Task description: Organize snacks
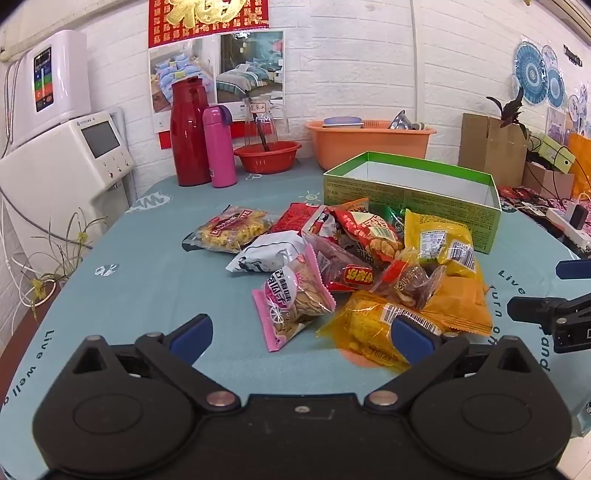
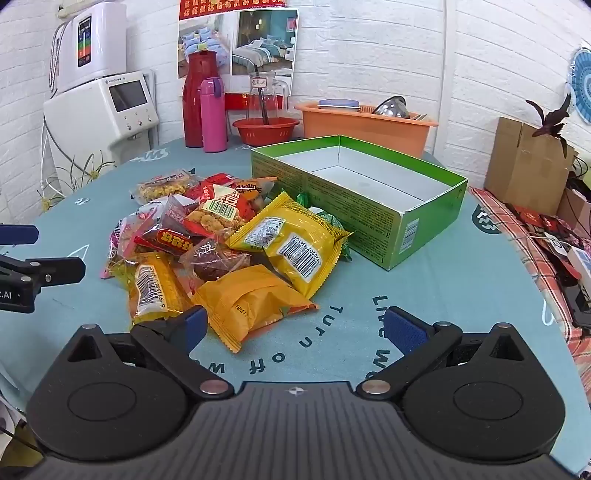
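Place: a lived-in home, dining or utility corner
Walls: white brick-pattern covering; red calendar (image 1: pixel 208 22) with gold character and bedding photos
Table: teal printed tablecloth (image 2: pixel 424 280) – household drinkware at back: red thermos jug (image 1: pixel 189 133), pink flask (image 1: pixel 218 146), glass pitcher (image 2: pixel 264 96)
Washing-up: orange basin (image 1: pixel 369 142) holding dishes, small red basin (image 1: pixel 266 155)
Appliances: white water purifier (image 1: pixel 61 74) – stacked on a second unit with a screen
Clutter: cardboard box (image 2: pixel 524 166), potted plant
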### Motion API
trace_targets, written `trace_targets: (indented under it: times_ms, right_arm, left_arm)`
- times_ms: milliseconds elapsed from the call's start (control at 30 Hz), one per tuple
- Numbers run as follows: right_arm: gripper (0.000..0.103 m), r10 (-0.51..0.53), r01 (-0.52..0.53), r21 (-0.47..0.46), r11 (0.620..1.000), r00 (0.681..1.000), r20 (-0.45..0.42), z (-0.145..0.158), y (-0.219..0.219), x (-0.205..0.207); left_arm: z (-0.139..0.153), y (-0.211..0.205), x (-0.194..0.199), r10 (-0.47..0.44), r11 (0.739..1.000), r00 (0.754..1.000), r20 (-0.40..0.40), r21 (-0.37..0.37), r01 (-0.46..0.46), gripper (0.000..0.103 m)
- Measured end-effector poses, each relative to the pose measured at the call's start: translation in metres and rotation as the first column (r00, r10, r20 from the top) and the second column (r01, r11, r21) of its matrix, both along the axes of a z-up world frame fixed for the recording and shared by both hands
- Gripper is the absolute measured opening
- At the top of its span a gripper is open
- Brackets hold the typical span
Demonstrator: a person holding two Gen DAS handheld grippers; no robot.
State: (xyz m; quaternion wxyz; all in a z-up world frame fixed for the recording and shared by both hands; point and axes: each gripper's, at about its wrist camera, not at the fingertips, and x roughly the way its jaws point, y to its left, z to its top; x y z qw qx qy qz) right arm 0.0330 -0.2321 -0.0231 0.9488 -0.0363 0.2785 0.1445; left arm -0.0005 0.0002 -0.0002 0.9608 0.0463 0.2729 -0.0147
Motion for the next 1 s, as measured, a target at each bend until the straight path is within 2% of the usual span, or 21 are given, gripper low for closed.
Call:
trace_targets:
  times_ms: [1000]
  right_arm:
    - [0.103, -0.005, 0.005, 0.002, 1.000, 1.000, -0.031, -0.004, -0.002, 0.008]
  left_arm:
    - [-0.004, -0.007, 0.013, -0.014, 1.000, 0.999, -0.031, -0.005, 0.014, 0.103]
